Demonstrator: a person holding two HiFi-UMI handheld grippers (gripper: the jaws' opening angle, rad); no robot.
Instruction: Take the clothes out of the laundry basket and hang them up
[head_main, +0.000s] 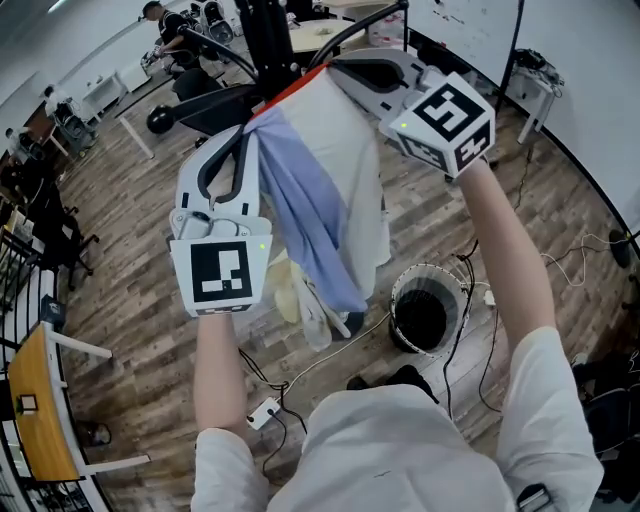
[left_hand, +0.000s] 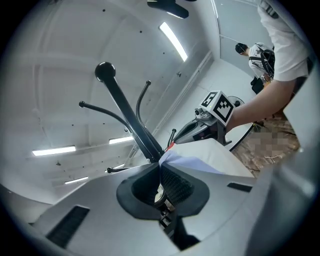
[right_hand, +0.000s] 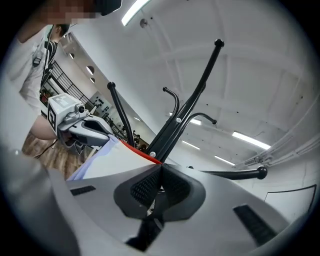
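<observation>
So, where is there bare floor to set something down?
The wooden plank floor is bare between the orange desk and the white power strip. Crowded around the round black mesh basket, where cables lie.

No words, numbers or brand names can be read in any view. The only sign-like marks are black-and-white square code patterns. In the head view, the left gripper (head_main: 247, 130) carries one on its left cube (head_main: 222, 275), lower left of centre. The right gripper (head_main: 335, 68) carries one on its right cube (head_main: 450, 118), at upper right. Faint dark marks on the white board (head_main: 470, 22), along the top edge, are too small to read.
</observation>
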